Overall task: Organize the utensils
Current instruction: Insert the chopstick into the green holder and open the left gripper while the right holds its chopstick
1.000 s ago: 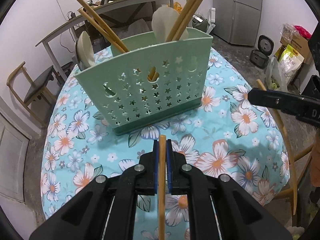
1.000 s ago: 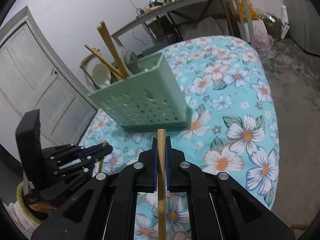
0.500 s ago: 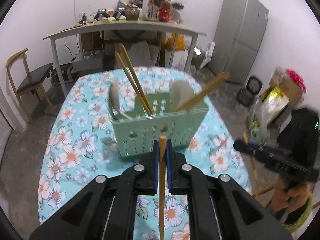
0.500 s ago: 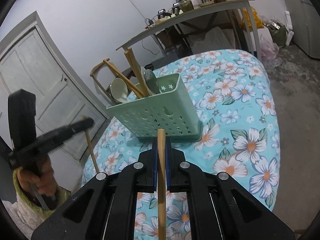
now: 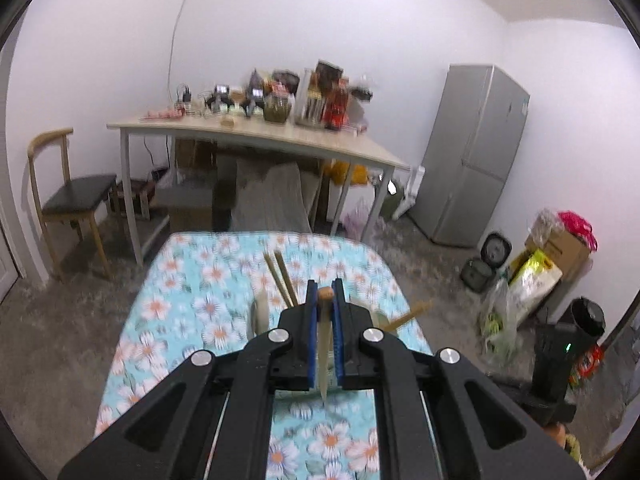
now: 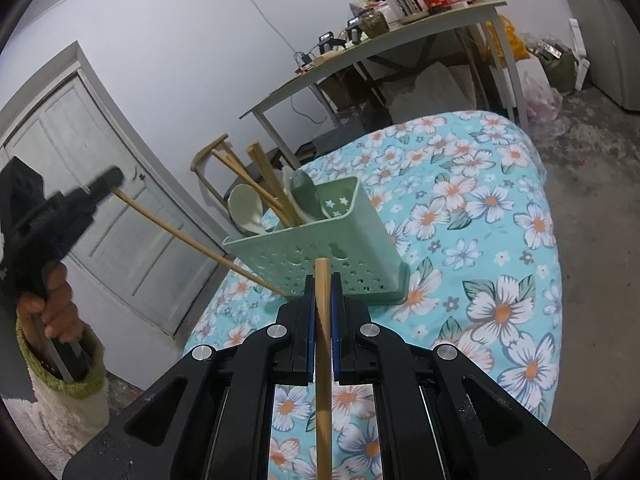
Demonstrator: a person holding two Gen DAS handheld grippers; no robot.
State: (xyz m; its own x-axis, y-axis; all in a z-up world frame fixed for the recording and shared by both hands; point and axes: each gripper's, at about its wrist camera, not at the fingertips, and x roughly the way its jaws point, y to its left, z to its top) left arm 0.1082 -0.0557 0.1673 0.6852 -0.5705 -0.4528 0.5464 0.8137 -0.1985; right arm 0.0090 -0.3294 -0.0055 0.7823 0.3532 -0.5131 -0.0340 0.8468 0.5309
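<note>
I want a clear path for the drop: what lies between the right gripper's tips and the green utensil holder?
In the right wrist view, only the left gripper's chopstick, its tip crossing before the green utensil holder, and flowered cloth beyond the right gripper.

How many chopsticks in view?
6 chopsticks: one in the left hand-held gripper, one in the right hand-held gripper, four in the green holder; overlap may hide others.

A table draped in a turquoise floral cloth bears one green perforated utensil caddy at its nine o'clock side.
</note>
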